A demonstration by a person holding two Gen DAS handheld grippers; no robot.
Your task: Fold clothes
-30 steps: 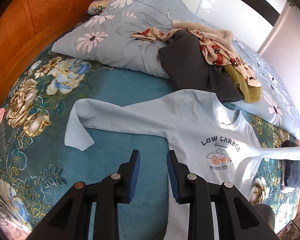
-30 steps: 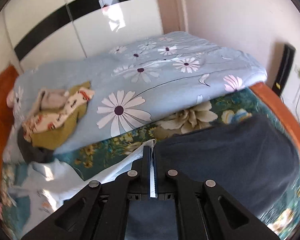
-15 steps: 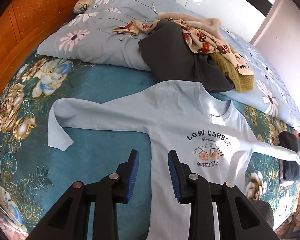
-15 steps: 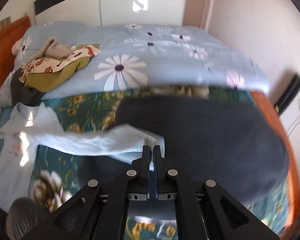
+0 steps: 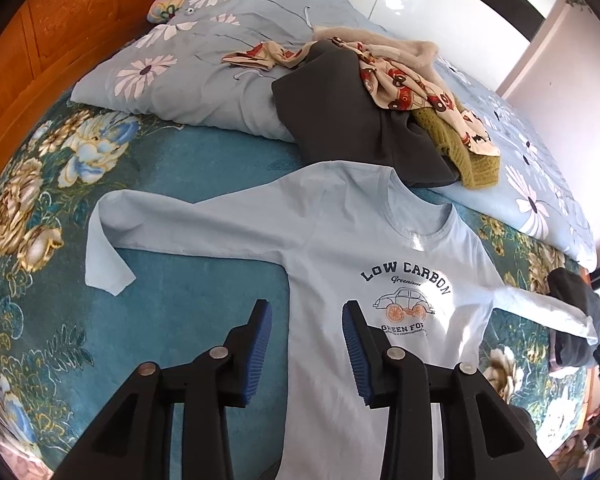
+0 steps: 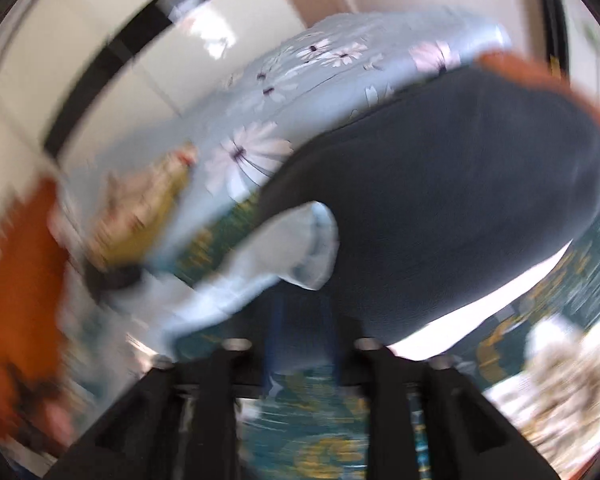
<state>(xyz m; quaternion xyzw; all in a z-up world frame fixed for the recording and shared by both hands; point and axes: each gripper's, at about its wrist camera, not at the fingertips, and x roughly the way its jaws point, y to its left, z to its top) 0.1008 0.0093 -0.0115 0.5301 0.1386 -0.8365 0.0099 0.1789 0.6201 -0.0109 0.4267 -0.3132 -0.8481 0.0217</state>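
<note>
Left wrist view: my left gripper [image 5: 306, 344] hovers, fingers apart and empty, over the pale blue shirt [image 5: 364, 256] spread on the bed [image 5: 204, 168].

Right wrist view, blurred: my right gripper [image 6: 300, 344] has just opened, releasing the sleeve [image 6: 284, 248]. Next I judge the sleeves need folding inward.

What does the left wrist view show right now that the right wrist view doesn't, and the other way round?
Only the left wrist view shows the light blue shirt's printed front, its other sleeve, the pillow and the open left gripper above the shirt's side edge.

Only the blurred right wrist view shows the right gripper, whose jaws have just been opening, with nothing between them, and the released cuff up close.

Both show that sleeve lying onto the dark garment, the clothes pile and the floral bedspread.
</note>
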